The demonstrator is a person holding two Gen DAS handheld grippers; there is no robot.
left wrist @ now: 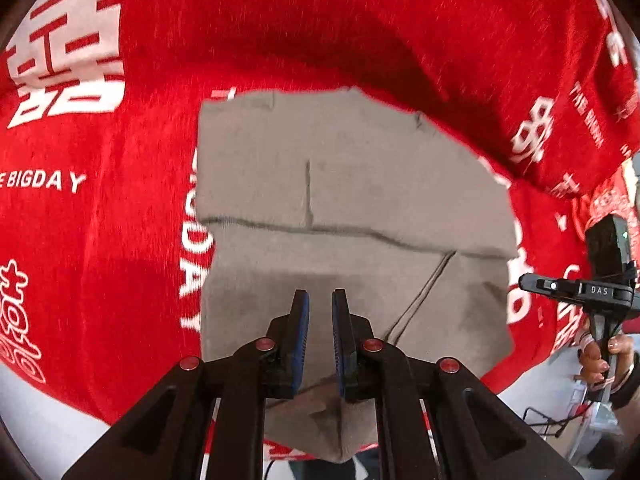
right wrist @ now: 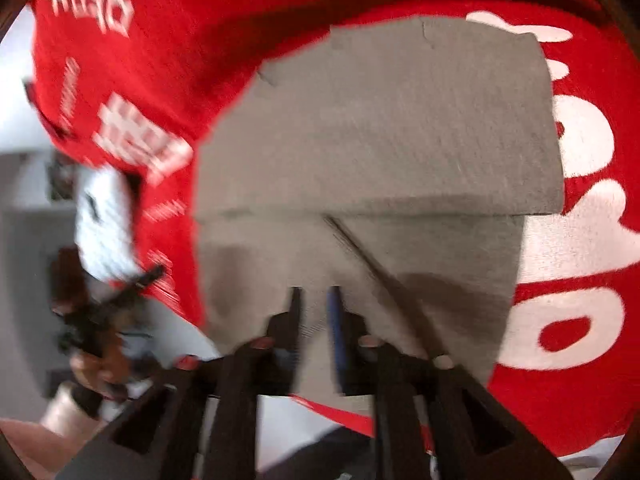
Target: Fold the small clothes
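Note:
A grey garment (left wrist: 352, 208) lies folded on a red cloth with white lettering (left wrist: 120, 208); a folded layer crosses its middle and a thin cord runs down its near part. My left gripper (left wrist: 320, 300) hovers over the garment's near edge, fingers slightly apart with nothing between them. In the right wrist view the same grey garment (right wrist: 380, 152) fills the centre. My right gripper (right wrist: 316, 296) is over its near edge, fingers slightly apart and empty; this view is blurred. The right gripper also shows in the left wrist view (left wrist: 584, 292), held by a hand.
The red cloth (right wrist: 560, 320) covers the table on all sides of the garment. The pale table edge (left wrist: 48, 420) shows at the near left. The person's other hand with the left gripper (right wrist: 92, 320) shows blurred at the left of the right wrist view.

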